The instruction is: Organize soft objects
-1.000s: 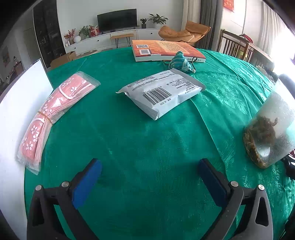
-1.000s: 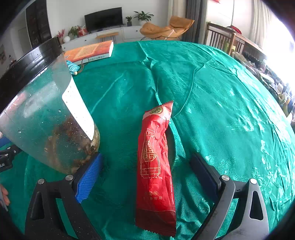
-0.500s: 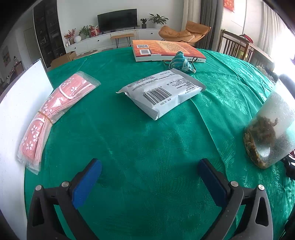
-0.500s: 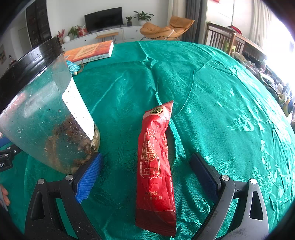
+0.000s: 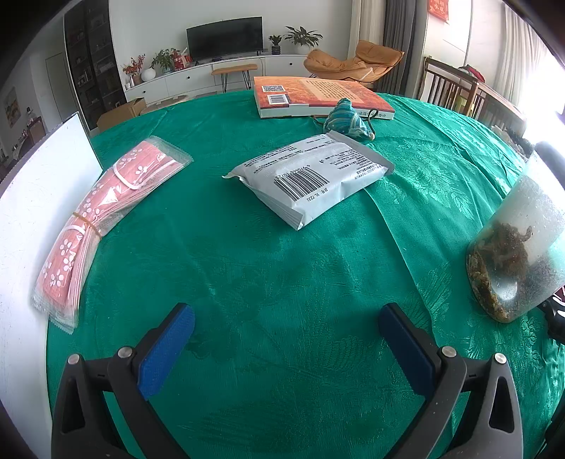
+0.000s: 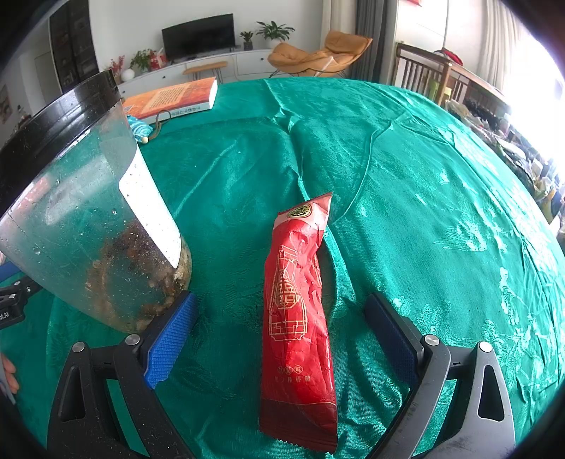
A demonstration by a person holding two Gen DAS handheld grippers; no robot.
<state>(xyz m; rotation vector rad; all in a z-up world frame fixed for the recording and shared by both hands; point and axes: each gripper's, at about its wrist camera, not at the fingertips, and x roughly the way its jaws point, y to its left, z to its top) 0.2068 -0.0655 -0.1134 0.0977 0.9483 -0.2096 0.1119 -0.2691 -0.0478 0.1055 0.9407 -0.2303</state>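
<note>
- We see a living room behind a green tablecloth (image 5: 282, 268), with a white wall (image 5: 148, 24) at the back.
- A dark television (image 5: 224, 37) stands on a long white sideboard (image 5: 212, 76), with potted plants (image 5: 303, 35) beside it.
- An orange lounge chair (image 5: 353, 63) sits near grey curtains (image 5: 399, 39).
- Dark shelving (image 5: 93, 74) lines the left side.
- Wooden chairs (image 6: 423, 76) stand to the right, where bright daylight (image 6: 529, 70) pours in from a window.
</note>
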